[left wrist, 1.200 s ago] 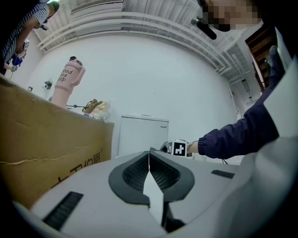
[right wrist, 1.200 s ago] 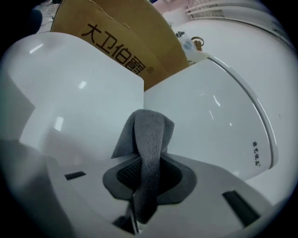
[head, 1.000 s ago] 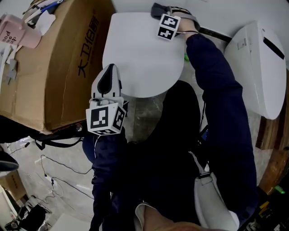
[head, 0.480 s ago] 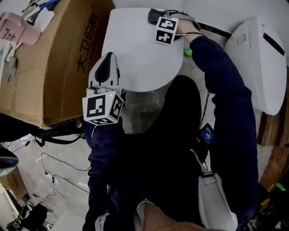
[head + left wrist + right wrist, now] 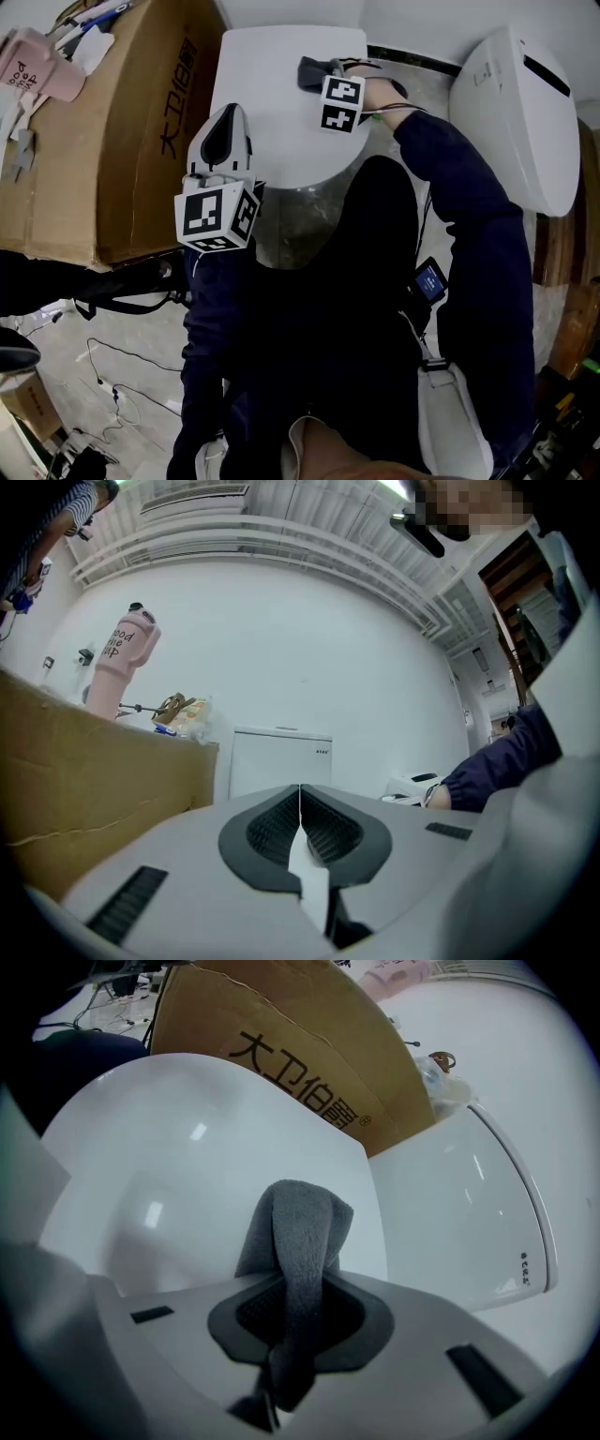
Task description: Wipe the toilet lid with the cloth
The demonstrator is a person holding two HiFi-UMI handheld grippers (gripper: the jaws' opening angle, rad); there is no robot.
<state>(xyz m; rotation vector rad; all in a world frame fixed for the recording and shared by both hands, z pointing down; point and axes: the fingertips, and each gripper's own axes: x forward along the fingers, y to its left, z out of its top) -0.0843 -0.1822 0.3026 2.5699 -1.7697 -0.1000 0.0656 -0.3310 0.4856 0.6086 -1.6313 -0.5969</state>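
Note:
The white toilet lid (image 5: 272, 122) lies closed, also seen in the right gripper view as the toilet lid (image 5: 187, 1176). A grey cloth (image 5: 313, 72) rests on the lid's back part, pinched in my right gripper (image 5: 323, 77). In the right gripper view the cloth (image 5: 298, 1241) hangs folded between the shut jaws of the right gripper (image 5: 292, 1321). My left gripper (image 5: 223, 150) hovers over the lid's front left edge, away from the cloth. Seen from its own camera, the left gripper (image 5: 301, 825) points up at the wall, jaws shut with nothing between them.
A large cardboard box (image 5: 103, 131) stands close on the left of the toilet, with a pink bottle (image 5: 37, 66) and clutter on top. The white cistern (image 5: 459, 1213) is behind the lid. Another white toilet part (image 5: 516, 122) lies at the right. Cables (image 5: 122, 375) trail on the floor.
My right gripper has dragged the cloth leftward and toward the lid's middle. The left gripper has stayed near the lid's front left edge.

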